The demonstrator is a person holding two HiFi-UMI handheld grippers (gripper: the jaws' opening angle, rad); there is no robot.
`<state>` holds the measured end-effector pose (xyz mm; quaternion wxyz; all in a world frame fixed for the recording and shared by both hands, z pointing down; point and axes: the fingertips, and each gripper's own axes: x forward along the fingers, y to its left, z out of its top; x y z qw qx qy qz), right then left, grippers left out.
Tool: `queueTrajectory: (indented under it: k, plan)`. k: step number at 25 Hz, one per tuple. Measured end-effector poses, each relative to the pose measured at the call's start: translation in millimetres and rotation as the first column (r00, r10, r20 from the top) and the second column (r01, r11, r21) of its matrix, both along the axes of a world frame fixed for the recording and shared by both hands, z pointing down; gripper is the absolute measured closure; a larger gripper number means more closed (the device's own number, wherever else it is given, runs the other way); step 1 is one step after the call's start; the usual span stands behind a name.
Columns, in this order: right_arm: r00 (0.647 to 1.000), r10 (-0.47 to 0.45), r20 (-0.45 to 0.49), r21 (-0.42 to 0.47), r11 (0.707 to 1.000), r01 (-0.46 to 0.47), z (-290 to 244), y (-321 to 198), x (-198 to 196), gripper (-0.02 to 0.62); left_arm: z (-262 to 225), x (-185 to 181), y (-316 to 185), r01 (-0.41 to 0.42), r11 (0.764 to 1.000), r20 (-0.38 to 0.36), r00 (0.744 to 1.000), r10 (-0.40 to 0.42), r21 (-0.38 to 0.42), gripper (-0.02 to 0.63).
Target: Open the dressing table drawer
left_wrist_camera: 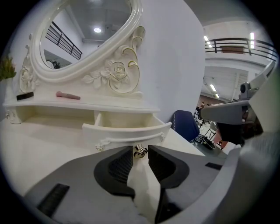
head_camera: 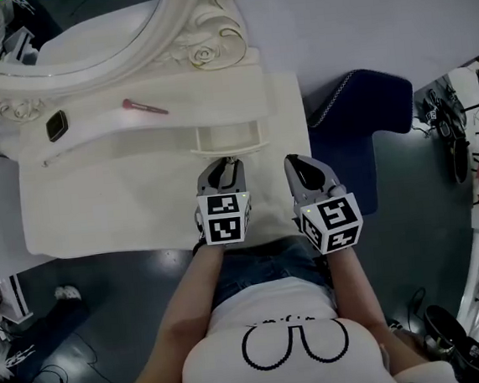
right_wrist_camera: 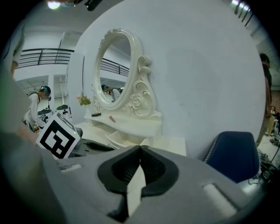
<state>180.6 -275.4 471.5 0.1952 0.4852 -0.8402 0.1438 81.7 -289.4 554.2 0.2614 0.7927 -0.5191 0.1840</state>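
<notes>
The white dressing table has its small drawer under the shelf pulled out, with the inside showing. In the left gripper view the drawer front stands forward, and its metal knob sits between the tips of my left gripper. The jaws stand narrowly apart beside the knob without pressing on it. From above, my left gripper points at the drawer front. My right gripper hangs beside it over the table's right end, shut with nothing in it.
An oval mirror in a carved white frame stands at the back. A pink stick and a black rectangular object lie on the shelf. A blue chair stands right of the table, with cluttered floor beyond.
</notes>
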Motion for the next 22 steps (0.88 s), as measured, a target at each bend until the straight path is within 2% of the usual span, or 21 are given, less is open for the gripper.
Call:
queueTrajectory:
  k: [5,10,15,18,22]
  plan:
    - [1.0,0.009,0.006,0.015,1.0,-0.009,-11.1,-5.1,-3.4,0.592,-17.7,-7.3,2.2,-0.007,0.999,-0.001,1.0,0.007,0.034,0.489]
    - [1.0,0.017,0.026,0.033,0.999,-0.018,-22.1,-11.6,-12.0,0.592,-38.8,-28.8,0.1,-0.022,0.995,0.038,0.999,0.019,0.102,0.489]
    - [0.999,-0.001,0.036,0.046,0.999,-0.001,-32.7,-9.2,-16.3,0.592,-66.2,-52.3,-3.5,0.045,0.988,0.001,0.999,-0.045,0.149,0.489]
    - [0.999,0.009,0.049,0.055,0.998,-0.012,-35.7,-8.0,-13.6,0.592,-89.5,-68.0,-6.8,0.072,0.977,-0.005,0.997,-0.073,0.203,0.489]
    - [0.995,0.037,0.097,0.072,0.996,-0.044,-43.7,-3.9,-10.1,0.593,-132.4,-78.8,-7.2,0.05,0.947,-0.026,0.999,-0.044,0.316,0.489]
